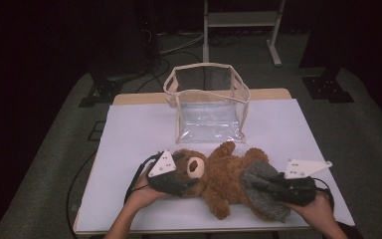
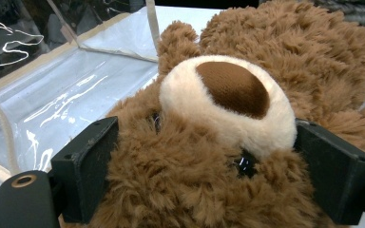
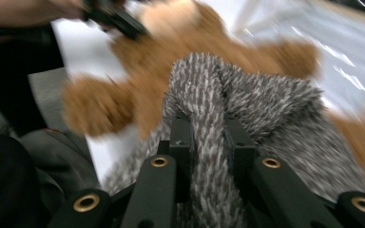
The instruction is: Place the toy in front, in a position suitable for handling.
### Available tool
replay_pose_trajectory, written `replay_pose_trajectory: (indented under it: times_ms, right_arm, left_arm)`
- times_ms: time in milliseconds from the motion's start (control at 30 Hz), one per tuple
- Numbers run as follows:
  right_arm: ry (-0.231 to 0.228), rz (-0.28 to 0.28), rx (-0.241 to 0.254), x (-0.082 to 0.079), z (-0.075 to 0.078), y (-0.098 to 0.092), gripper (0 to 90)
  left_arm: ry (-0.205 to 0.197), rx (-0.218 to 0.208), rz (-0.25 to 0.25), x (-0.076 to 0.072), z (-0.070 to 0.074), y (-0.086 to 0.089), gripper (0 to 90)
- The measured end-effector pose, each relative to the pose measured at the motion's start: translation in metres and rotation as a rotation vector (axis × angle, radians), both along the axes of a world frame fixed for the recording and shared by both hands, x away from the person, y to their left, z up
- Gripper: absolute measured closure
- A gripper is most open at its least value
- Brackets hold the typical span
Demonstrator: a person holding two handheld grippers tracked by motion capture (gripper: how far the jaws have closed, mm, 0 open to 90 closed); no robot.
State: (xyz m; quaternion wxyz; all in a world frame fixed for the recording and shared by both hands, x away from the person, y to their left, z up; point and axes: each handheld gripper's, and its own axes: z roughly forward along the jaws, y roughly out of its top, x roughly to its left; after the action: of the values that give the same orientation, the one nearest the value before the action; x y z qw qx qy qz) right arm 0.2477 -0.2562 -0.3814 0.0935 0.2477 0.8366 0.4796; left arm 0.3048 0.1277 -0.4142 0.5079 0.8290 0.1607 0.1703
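Observation:
A brown teddy bear [image 1: 219, 174] lies on its back on the white table [image 1: 134, 134], head to the left. My left gripper [image 1: 189, 177] holds the head: its black jaws press into the fur on either side of the cream muzzle [image 2: 228, 85]. A grey knitted garment [image 1: 263, 172] covers the bear's lower body. My right gripper [image 1: 256, 186] is shut on a fold of that grey knit [image 3: 266, 99], and the right gripper [image 3: 208, 137] has the fabric pinched between its jaws. Behind the fold, the bear [image 3: 138, 66] looks blurred.
A clear plastic bag with beige trim [image 1: 209, 99] stands open at the back middle of the table, just beyond the bear; the bag [image 2: 76, 95] is close behind the head. A metal stand [image 1: 241, 30] rises from the dark floor behind the table.

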Motion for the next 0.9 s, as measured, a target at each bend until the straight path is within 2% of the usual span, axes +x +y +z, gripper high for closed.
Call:
replay_pose_trajectory:
  times_ms: [67, 167, 300, 433, 533, 600, 667, 767, 833, 900]
  right_arm:
    - [0.044, -0.05, 0.018, -0.002, -0.009, -0.019, 76.9]
    - [0.055, -0.052, 0.059, -0.006, -0.011, -0.026, 76.9]
    - [0.012, 0.013, 0.067, -0.007, 0.001, -0.007, 77.0]
    - [-0.022, 0.098, 0.063, -0.001, 0.012, 0.023, 77.0]
    - [-0.048, 0.141, 0.013, 0.003, 0.012, 0.045, 76.9]
    - [-0.046, 0.159, -0.009, 0.004, 0.009, 0.051, 76.9]
    - [-0.045, 0.158, -0.017, 0.004, 0.007, 0.046, 77.0]
    - [-0.014, 0.107, -0.018, 0.001, 0.005, 0.027, 77.0]
    - [-0.006, 0.092, -0.002, -0.003, 0.01, 0.021, 77.1]
    - [-0.023, 0.115, -0.005, -0.005, 0.019, 0.027, 77.1]
  left_arm:
    - [0.006, -0.002, -0.004, 0.0, 0.0, 0.0, 13.6]
    - [0.006, -0.001, -0.002, 0.001, 0.0, 0.0, 13.5]
    - [0.01, -0.004, 0.005, 0.001, 0.0, -0.001, 13.5]
    - [0.013, -0.007, 0.006, 0.001, -0.001, -0.001, 13.5]
    - [0.011, -0.006, 0.005, 0.001, -0.001, -0.001, 13.5]
    - [0.007, -0.005, 0.003, 0.001, -0.001, 0.0, 13.5]
    - [0.008, -0.007, 0.003, 0.001, -0.001, 0.0, 13.5]
    - [0.016, -0.008, 0.004, 0.002, 0.0, -0.002, 13.9]
    - [0.02, -0.005, 0.003, 0.002, 0.0, -0.003, 13.9]
    - [0.022, -0.002, 0.01, 0.002, 0.0, -0.004, 13.9]
